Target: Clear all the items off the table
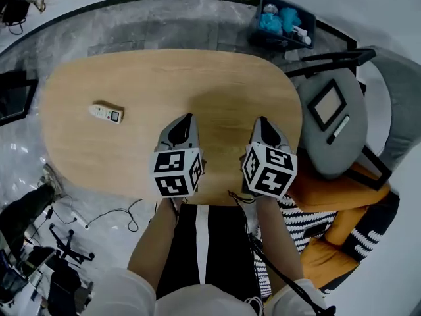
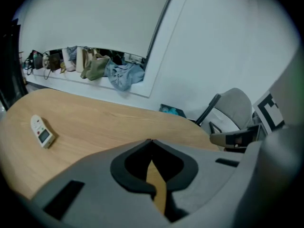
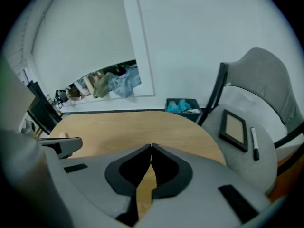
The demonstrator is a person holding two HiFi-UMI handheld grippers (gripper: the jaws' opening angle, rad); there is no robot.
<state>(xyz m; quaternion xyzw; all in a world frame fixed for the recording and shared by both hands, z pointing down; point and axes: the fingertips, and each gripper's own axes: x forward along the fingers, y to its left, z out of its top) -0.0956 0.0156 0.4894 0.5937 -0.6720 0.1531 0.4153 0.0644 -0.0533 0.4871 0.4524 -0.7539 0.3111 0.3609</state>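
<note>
One item lies on the oval wooden table [image 1: 131, 78]: a small cream device with a little screen [image 1: 106, 112], at the left side; it also shows in the left gripper view [image 2: 42, 132]. My left gripper [image 1: 190, 118] hovers over the table's near middle, shut and empty, well to the right of the device. My right gripper [image 1: 262, 120] is beside it over the table's right part, also shut with nothing between its tips. In the gripper views the left gripper [image 2: 151, 140] and the right gripper [image 3: 150, 146] both have their tips touching.
A grey chair [image 1: 332, 120] at the table's right end bears a framed picture [image 1: 328, 104] and a black marker [image 1: 339, 129]. A dark bin with teal items [image 1: 283, 22] stands beyond the table's far right. Orange and striped cushions [image 1: 329, 236] lie at the right; cables and gear on the floor at the left.
</note>
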